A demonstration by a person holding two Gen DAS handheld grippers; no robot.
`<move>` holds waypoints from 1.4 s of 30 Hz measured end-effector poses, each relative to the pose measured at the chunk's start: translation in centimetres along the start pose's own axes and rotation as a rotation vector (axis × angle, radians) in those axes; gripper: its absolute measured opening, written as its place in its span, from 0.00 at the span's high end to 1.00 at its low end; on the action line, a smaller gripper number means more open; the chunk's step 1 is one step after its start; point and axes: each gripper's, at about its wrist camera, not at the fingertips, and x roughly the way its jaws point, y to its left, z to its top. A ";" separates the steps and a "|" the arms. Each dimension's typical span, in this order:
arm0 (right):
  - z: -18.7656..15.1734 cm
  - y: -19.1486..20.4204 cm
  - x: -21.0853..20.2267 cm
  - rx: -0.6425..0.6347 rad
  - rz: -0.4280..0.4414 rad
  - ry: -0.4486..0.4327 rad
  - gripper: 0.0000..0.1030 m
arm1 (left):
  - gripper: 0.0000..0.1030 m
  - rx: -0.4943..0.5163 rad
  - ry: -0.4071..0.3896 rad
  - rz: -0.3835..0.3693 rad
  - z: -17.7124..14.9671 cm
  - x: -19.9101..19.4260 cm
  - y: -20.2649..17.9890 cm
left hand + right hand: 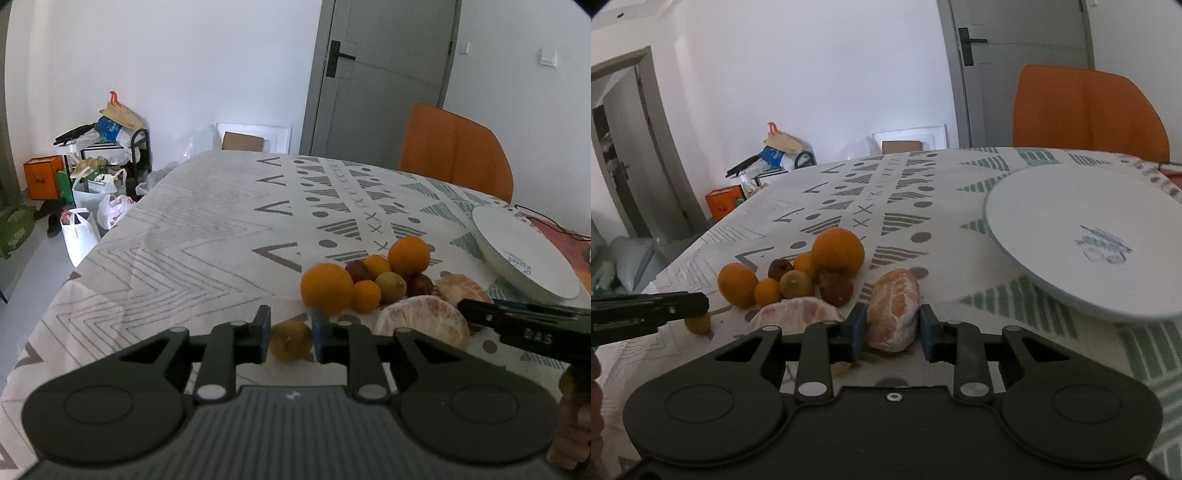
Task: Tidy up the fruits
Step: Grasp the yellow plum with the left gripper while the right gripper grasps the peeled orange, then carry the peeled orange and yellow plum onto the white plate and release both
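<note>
Left wrist view: low in the centre of the frame, the left tongs (290,334) sit clamped on a small yellow-green fruit (290,339), both blue pads against its sides. It rests on the patterned worktop (192,258). Right of centre lies the fruit heap (369,277) of oranges and smaller fruits, with a white plate (524,254) at the right edge.

Right wrist view: at lower centre the right tongs (893,332) bracket a peeled citrus piece (894,310); the left pad touches it, the right pad stands just clear, so the tongs are apart. The plate (1089,240) fills the right side.

The peeled piece looks soft, wet and easily crushed (skinless, so likely slippery); it is best gripped lightly across its broad middle. The little fruit looks firm and light, though round enough to roll.
</note>
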 end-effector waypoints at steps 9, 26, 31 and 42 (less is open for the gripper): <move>-0.8 -0.5 -1.4 0.029 0.011 -0.003 0.72 | 0.65 0.024 0.010 0.070 -1.4 0.6 -0.2; -0.2 -1.7 -4.2 0.044 0.015 -0.108 0.90 | 0.77 0.072 -0.048 0.022 0.7 -0.6 -2.6; -0.4 -2.9 -5.3 0.067 0.018 -0.129 0.91 | 0.77 0.098 -0.061 0.001 1.0 -0.7 -4.4; 0.0 -5.9 -8.4 0.120 0.005 -0.237 0.92 | 0.77 0.154 -0.099 -0.031 2.1 -1.3 -7.9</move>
